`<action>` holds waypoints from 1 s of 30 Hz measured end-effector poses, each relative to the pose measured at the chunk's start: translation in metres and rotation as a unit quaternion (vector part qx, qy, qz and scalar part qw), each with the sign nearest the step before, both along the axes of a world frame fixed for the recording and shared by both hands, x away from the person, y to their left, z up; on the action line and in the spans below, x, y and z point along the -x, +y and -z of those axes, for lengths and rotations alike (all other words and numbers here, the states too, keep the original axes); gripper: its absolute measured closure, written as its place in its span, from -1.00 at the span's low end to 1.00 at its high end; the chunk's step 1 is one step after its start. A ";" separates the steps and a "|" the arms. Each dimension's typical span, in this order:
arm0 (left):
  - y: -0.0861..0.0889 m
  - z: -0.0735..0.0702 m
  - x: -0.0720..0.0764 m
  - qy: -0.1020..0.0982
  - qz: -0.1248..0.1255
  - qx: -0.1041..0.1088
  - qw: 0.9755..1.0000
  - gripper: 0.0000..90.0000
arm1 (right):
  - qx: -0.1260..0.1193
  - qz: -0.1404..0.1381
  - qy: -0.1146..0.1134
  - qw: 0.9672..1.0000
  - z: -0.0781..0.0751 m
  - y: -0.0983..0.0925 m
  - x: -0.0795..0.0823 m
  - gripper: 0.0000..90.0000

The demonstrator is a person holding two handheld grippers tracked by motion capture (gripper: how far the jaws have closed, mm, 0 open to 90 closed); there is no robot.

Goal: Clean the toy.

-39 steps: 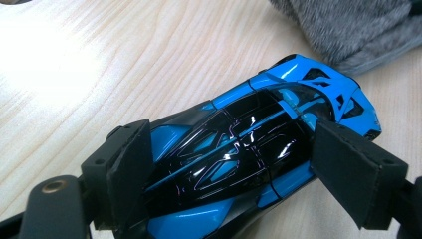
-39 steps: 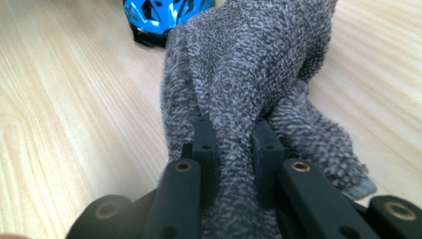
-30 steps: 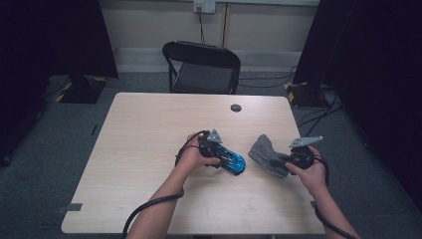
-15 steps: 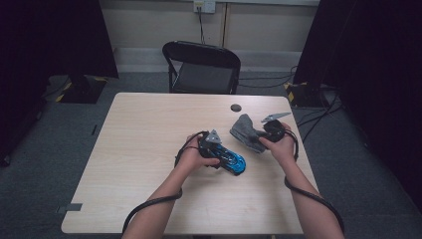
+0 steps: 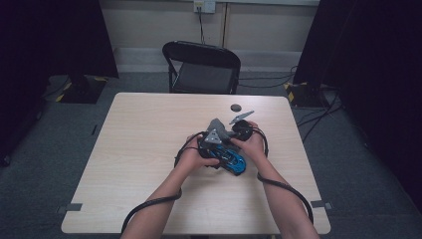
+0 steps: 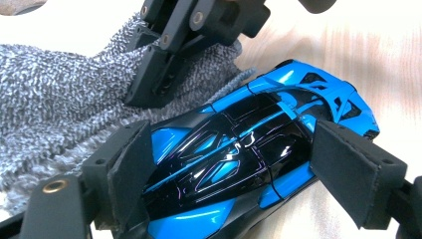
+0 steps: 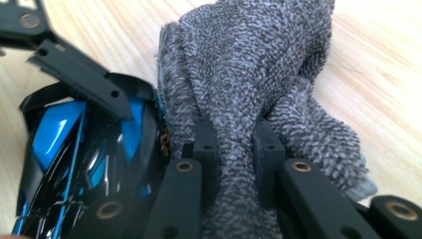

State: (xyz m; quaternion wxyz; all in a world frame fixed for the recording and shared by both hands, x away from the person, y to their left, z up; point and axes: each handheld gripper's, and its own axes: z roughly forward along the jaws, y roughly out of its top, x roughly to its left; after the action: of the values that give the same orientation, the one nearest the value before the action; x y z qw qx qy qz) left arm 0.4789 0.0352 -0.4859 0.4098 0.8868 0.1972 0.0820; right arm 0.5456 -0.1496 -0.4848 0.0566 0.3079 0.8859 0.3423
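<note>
With my left hand-held gripper [image 6: 234, 199] clamped on the blue toy car [image 6: 259, 149] on the surface [image 5: 149, 139], my right hand-held gripper [image 7: 234, 149], pinching the grey cloth [image 7: 259, 74], should wipe lightly along its roof.

Toy car and cloth gripped at the table's middle

The toy car [image 5: 232, 160] lies on the table [image 5: 139, 149], right of centre and toward the near edge, between the jaws of the left gripper [image 6: 234, 164]. The cloth [image 7: 249, 94] sits clamped in the right gripper [image 7: 234, 149] and touches the car's far end, just behind it as seen from above. A small round disc [image 5: 235, 107] lies on the table farther back, well apart from both. A folding chair [image 5: 201, 67] stands behind the table's far edge.
</note>
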 end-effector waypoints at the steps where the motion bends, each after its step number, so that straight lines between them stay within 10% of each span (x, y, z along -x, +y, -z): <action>1: 0.000 0.000 0.000 0.001 0.001 -0.001 1.000 -0.62 | -0.001 -0.006 -0.001 1.000 0.000 -0.001 0.000 0.71; 30: -0.002 -0.001 0.000 0.001 -0.002 -0.006 1.000 -0.62 | -0.012 -0.017 0.006 1.000 0.000 -0.042 0.024 0.71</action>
State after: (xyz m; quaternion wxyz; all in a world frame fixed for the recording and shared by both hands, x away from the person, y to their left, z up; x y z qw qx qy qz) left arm 0.4784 0.0334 -0.4848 0.4044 0.8887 0.1991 0.0834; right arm 0.5218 -0.1914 -0.4847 0.0417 0.2956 0.8872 0.3517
